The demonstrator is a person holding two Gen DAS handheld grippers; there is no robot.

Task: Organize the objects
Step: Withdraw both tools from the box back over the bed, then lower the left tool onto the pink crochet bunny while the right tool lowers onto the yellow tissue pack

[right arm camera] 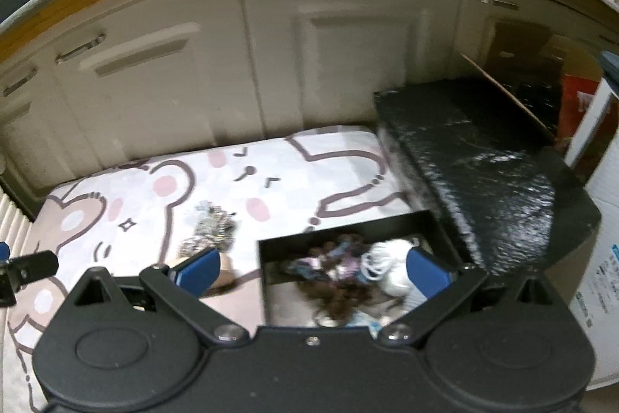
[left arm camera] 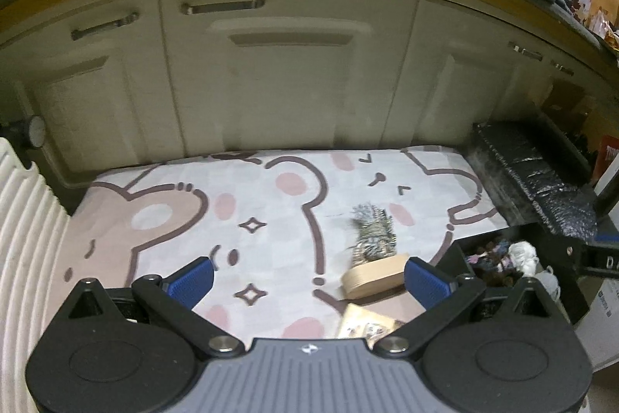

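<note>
From the left wrist view, the left tool [left arm camera: 309, 281] hangs over a cartoon bear mat [left arm camera: 271, 204] with its blue pads spread wide and nothing between them. The mat's far edge runs along a row of cream cabinet doors [left arm camera: 286, 84]; its left edge meets a ribbed white panel [left arm camera: 27, 239]. Most of the mat's left and middle lies bare. Just inside the right pad sits a pale wooden base [left arm camera: 373, 279] carrying a striped, feathery bundle [left arm camera: 373, 231], and nearer the camera a printed card [left arm camera: 363, 324] lies flat beside it. At the mat's right edge stands a black box [left arm camera: 460, 254] with its black lid [left arm camera: 534, 173] raised behind it; inside are a white knotted item [left arm camera: 522, 256] and a mix of dark and pastel bits.

From the right wrist view, the right tool [right arm camera: 313, 268] is likewise wide open and holds nothing, poised above the black box [right arm camera: 267, 273]. The raised lid [right arm camera: 483, 173] hems in the box's far right side. The contents are blurred: a white stringy piece [right arm camera: 381, 258] and what may be yarn or fabric scraps [right arm camera: 332, 277]. The feathery bundle [right arm camera: 212, 223] stands on the mat [right arm camera: 116, 211] left of the box, apart from it. The other tool's tip [right arm camera: 27, 268] shows at the left edge.
</note>
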